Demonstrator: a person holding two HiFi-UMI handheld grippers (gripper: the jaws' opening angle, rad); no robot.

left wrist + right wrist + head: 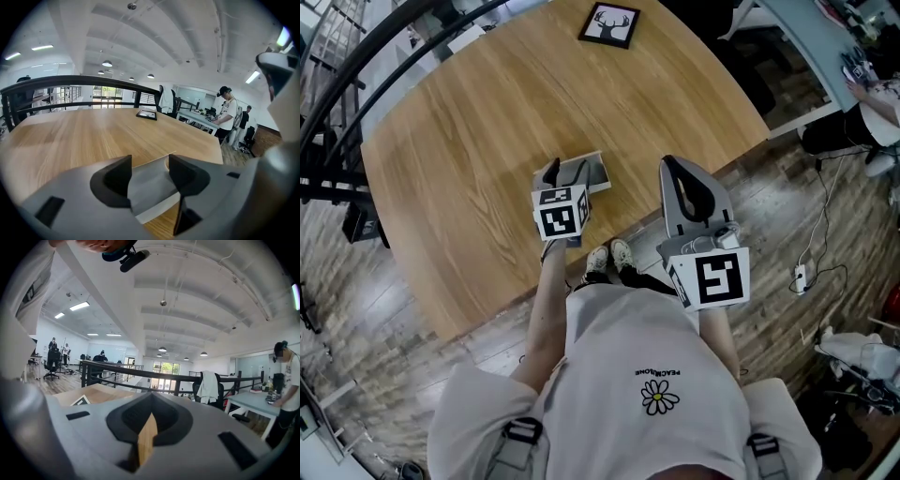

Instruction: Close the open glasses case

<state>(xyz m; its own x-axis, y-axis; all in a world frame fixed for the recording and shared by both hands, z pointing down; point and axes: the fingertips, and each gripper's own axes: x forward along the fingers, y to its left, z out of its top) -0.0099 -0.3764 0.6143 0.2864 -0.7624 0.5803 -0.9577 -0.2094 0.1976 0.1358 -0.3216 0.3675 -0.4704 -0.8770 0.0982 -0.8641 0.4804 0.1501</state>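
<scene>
Left gripper (149,165) jaws are spread to either side of the open glasses case (589,172). Its grey flap is seen between them but not pinched, apparently so that it can be folded down. The case is set flat on the table (459,141) near the person's edge, within easy reach. The right gripper (149,417) is held with jaws together and empty beyond that edge, seemingly kept clear. A picture frame (609,25) is left well apart at the far side.
</scene>
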